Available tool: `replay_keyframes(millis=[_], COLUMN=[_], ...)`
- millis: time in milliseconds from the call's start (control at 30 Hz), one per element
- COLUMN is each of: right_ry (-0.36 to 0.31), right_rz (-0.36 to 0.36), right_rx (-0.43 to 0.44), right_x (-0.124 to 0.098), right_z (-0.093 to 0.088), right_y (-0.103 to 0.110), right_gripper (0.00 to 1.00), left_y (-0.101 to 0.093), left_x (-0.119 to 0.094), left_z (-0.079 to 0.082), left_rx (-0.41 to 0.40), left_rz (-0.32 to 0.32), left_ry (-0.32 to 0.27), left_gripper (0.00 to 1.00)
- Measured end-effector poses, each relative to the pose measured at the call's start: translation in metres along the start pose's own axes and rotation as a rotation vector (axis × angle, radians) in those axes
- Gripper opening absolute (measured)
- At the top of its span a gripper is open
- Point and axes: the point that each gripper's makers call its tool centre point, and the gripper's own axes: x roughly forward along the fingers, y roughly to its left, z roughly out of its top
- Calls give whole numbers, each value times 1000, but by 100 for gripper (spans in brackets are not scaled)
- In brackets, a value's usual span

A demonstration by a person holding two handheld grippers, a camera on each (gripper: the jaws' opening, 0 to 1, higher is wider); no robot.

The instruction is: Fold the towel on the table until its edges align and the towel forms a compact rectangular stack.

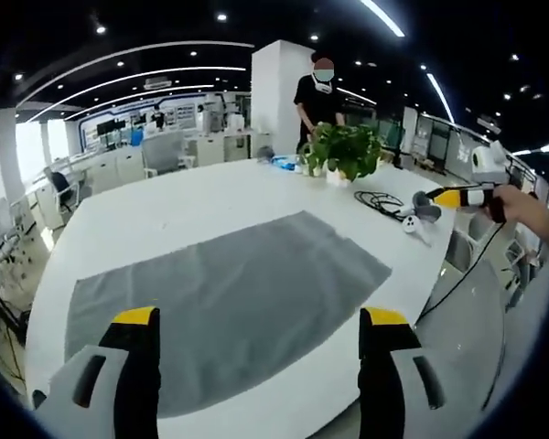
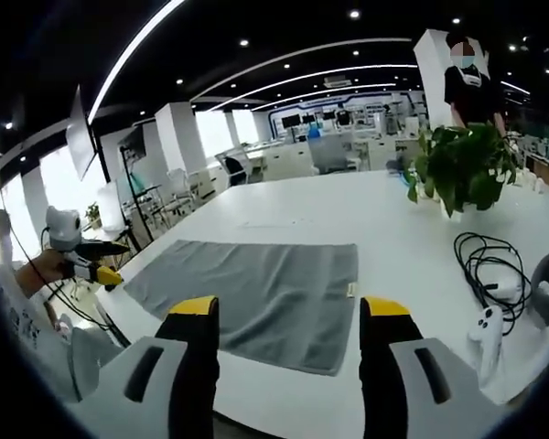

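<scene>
A grey towel (image 1: 229, 297) lies spread flat on the white table (image 1: 165, 215); in the right gripper view the same towel (image 2: 256, 293) stretches away from my jaws. My left gripper (image 1: 261, 320) hovers open above the towel's near edge, holding nothing. My right gripper (image 2: 284, 306) is open too, above the towel's near end. The right gripper (image 1: 462, 197) also appears far right in the left gripper view, held by a hand off the table's edge. The left gripper (image 2: 96, 270) comes in from the left of the right gripper view, beyond the table's edge.
A potted plant (image 1: 343, 151) stands at the table's far side, with a person in black (image 1: 318, 91) behind it. A black cable (image 2: 489, 261), a white controller (image 2: 485, 329) and a headset (image 2: 544, 288) lie at the towel's right. Chairs and desks fill the room behind.
</scene>
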Motion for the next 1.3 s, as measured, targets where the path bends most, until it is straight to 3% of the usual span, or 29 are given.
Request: replay_keyframes(millis=[400, 700, 1300], right_ry=[0, -9, 27], right_rz=[34, 39, 98], right_rx=[-71, -97, -124], right_x=[7, 9, 42], right_z=[16, 32, 43], right_y=[-1, -17, -49], right_gripper=[60, 58, 56], left_y=[-41, -80, -146], left_x=[26, 48, 87], left_z=[28, 42, 40], left_rx=[79, 132, 214], left_rz=[-128, -232, -360], left_ry=[-36, -45, -6], left_gripper=[91, 90, 86])
